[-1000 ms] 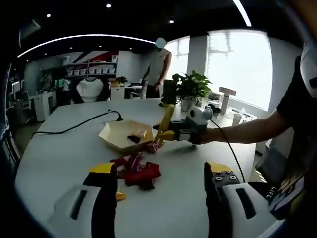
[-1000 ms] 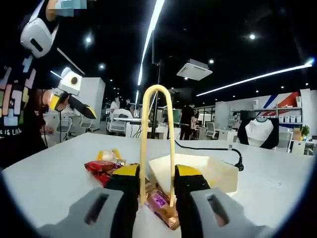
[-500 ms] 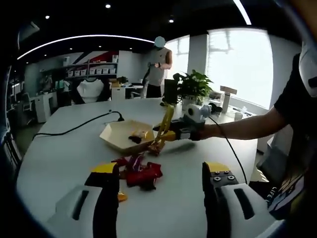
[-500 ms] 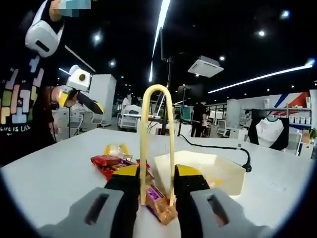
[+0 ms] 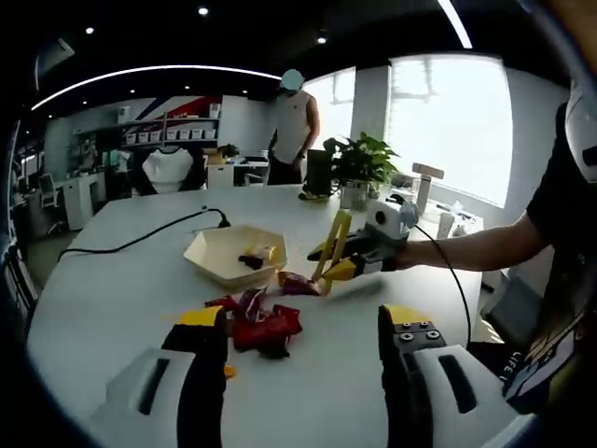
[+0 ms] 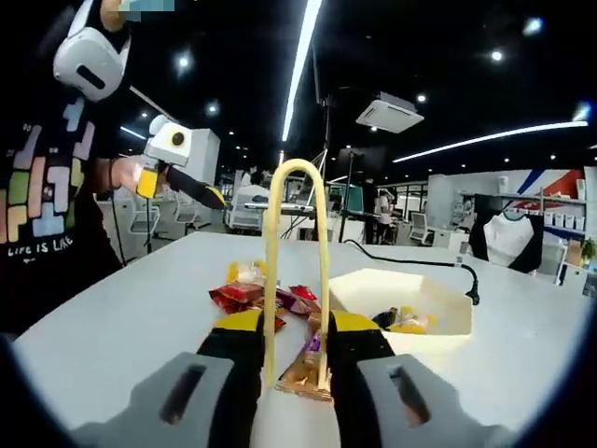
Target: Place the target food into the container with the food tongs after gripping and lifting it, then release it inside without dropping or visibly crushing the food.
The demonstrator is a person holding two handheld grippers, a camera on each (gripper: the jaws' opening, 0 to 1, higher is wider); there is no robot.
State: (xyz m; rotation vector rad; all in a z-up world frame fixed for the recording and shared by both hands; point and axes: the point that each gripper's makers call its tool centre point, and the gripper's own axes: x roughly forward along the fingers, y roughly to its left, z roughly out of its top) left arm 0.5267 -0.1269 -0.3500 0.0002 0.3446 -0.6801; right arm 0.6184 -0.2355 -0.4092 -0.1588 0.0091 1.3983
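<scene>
The right gripper [image 5: 338,263] with the yellow tongs [image 6: 297,271] has moved from the container [image 5: 227,253] edge toward the right of the frame. The purple snack [image 6: 306,366] now lies between the tongs' tips.

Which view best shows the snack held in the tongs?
The right gripper view: the snack sits close up between the tongs. In the left gripper view, the same snack appears small and distant at the tongs' tips beside the container.

The right gripper [image 6: 297,350] clamps yellow tongs [image 6: 297,271] pinching a wrapped snack [image 6: 306,369] beside the container [image 6: 401,303] on the table [image 6: 140,317].
</scene>
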